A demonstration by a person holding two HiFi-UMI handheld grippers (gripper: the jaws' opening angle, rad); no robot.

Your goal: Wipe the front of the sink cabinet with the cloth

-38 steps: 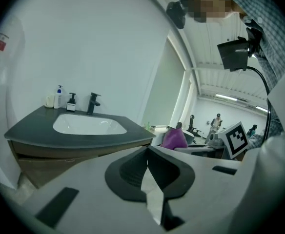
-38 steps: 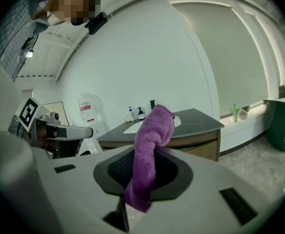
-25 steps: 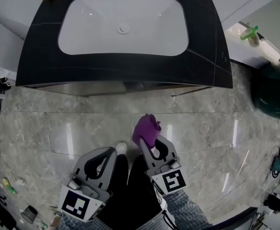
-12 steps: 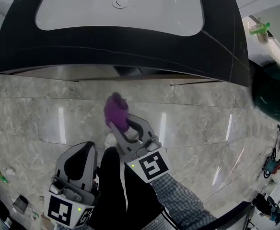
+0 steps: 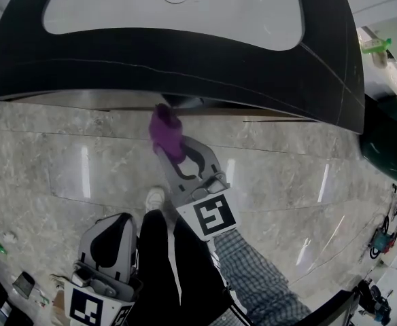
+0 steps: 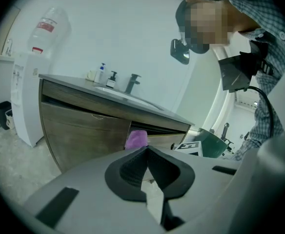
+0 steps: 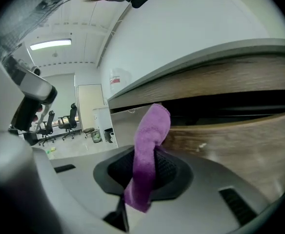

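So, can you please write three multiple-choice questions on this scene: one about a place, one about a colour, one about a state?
1. Where is the cloth?
A. in a bucket
B. close to the cabinet front
C. on a shelf

2. What colour is the cloth?
A. yellow
B. white
C. purple

3. How is the left gripper?
A. shut, empty
B. shut on the cloth
C. wide open

Answers:
1 B, it is at the cabinet's front, just under the counter.
2 C, it looks purple in all views.
3 A, its jaws meet with nothing between, while the right gripper holds the cloth.
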